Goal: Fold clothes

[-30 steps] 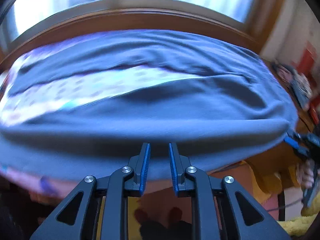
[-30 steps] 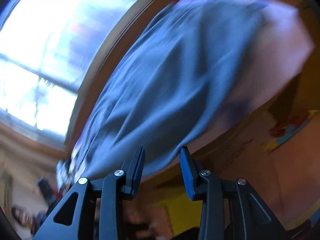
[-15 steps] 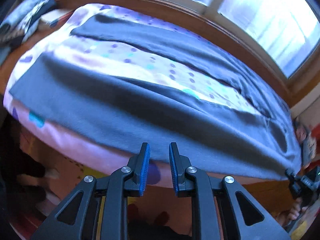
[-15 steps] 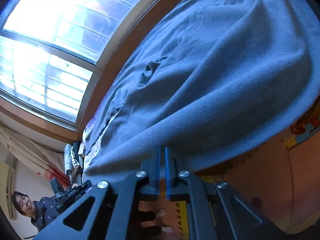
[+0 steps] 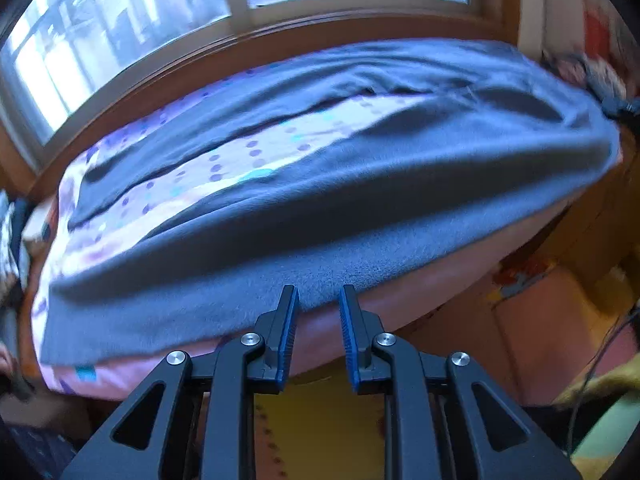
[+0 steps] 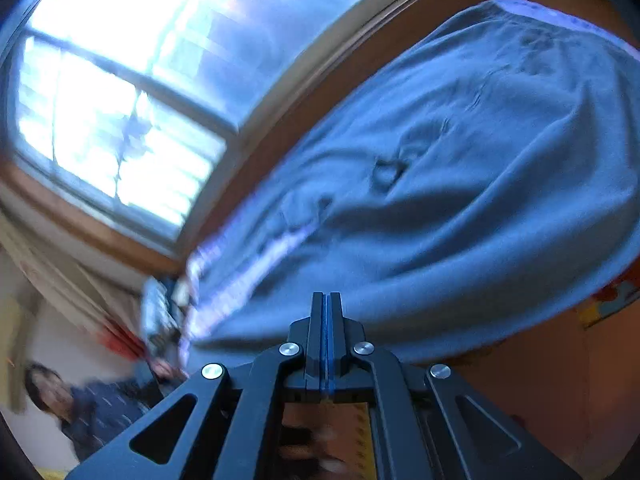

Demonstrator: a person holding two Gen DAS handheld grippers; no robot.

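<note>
A grey-blue fleece garment (image 5: pixel 360 216) lies spread across the bed, its two long legs apart with the dotted sheet (image 5: pixel 240 160) showing between them. My left gripper (image 5: pixel 318 292) is open by a narrow gap, its tips at the near hem and the pads not pressing the cloth. The right gripper (image 5: pixel 616 108) shows as a dark shape at the garment's far right corner, which looks raised off the mattress. In the right wrist view my right gripper (image 6: pixel 328 294) is fully shut at the edge of the garment (image 6: pixel 460 200), seemingly pinching that edge.
A wooden window frame (image 5: pixel 280 36) runs behind the bed. The pink mattress side (image 5: pixel 460 292) drops to a yellow floor mat (image 5: pixel 320 420). A pile of clothes (image 6: pixel 160 312) lies at the bed's far end, and a person (image 6: pixel 92 404) stands beyond it.
The right gripper closed from open onto the garment's edge and rose with it. The left gripper swung along the near hem and rolled, its gap unchanged.
</note>
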